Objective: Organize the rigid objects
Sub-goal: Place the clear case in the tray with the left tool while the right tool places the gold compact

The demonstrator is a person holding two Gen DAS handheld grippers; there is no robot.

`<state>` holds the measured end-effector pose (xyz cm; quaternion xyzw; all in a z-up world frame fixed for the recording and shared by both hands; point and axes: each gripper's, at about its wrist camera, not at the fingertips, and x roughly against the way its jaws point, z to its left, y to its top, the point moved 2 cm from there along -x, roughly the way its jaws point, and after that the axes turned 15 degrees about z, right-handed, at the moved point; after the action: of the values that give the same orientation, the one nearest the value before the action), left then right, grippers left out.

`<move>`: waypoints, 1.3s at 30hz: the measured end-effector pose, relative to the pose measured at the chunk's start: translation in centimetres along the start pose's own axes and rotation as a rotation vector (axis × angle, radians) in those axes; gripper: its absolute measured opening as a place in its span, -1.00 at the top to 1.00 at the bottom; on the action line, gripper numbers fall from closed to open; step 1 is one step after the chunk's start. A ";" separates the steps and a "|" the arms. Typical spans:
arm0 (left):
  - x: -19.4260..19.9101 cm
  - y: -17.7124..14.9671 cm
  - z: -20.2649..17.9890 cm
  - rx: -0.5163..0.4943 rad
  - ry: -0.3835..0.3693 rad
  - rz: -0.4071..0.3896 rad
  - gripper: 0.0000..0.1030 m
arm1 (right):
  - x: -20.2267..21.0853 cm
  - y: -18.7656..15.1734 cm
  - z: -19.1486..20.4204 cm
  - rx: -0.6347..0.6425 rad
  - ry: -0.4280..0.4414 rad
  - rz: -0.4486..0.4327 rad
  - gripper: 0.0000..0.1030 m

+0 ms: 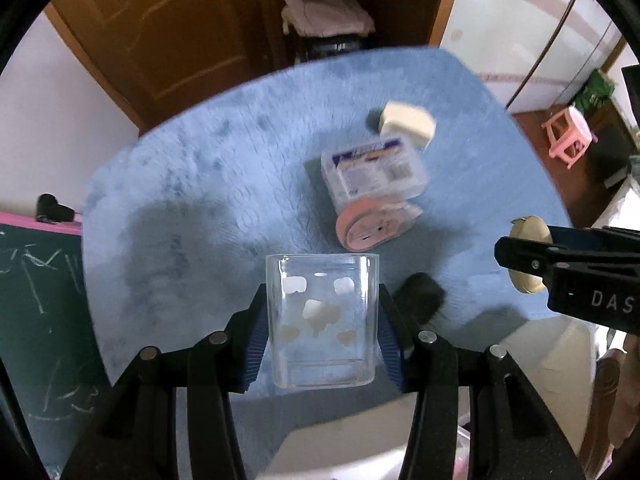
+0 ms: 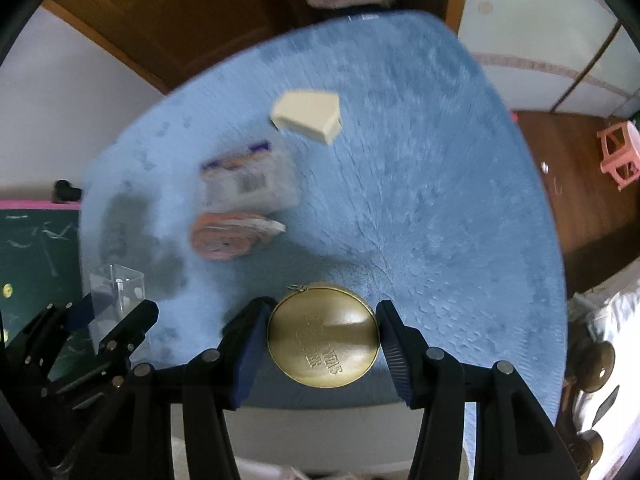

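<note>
Clearly fragile and slick, clear glass jar (image 1: 322,320) clamped by its flat sides between left gripper (image 1: 322,322) fingers above blue surface (image 1: 200,184); stiff, smooth brass tin (image 2: 323,336) pinched by rim in right gripper (image 2: 323,338).

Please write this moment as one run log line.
left gripper: holds clear box | right gripper: holds brass disc | both above blue mat

Clear glossy plastic box (image 1: 322,320); brass-look metal disc (image 2: 323,336), shiny; blue fluffy cloth (image 2: 420,208).
</note>
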<state>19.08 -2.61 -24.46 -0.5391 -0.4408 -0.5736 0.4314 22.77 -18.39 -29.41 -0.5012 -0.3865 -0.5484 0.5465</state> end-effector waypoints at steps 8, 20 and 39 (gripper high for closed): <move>6.6 -1.1 -0.8 0.009 0.025 -0.120 -0.01 | 8.2 -3.8 2.4 0.124 0.004 -0.173 -0.07; 13.5 -7.3 -1.7 0.094 -0.030 -0.260 -0.02 | 15.2 -13.2 4.9 0.351 -0.030 -0.372 -0.07; 1.9 -17.5 -1.5 0.189 -0.019 -0.089 -0.02 | 0.3 -22.2 4.5 0.625 -0.290 -0.193 -0.07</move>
<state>1.66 0.11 -23.30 -0.4812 -0.5203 -0.5431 0.4502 1.50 -11.79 -25.50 -0.3437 -0.6547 -0.3760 0.5584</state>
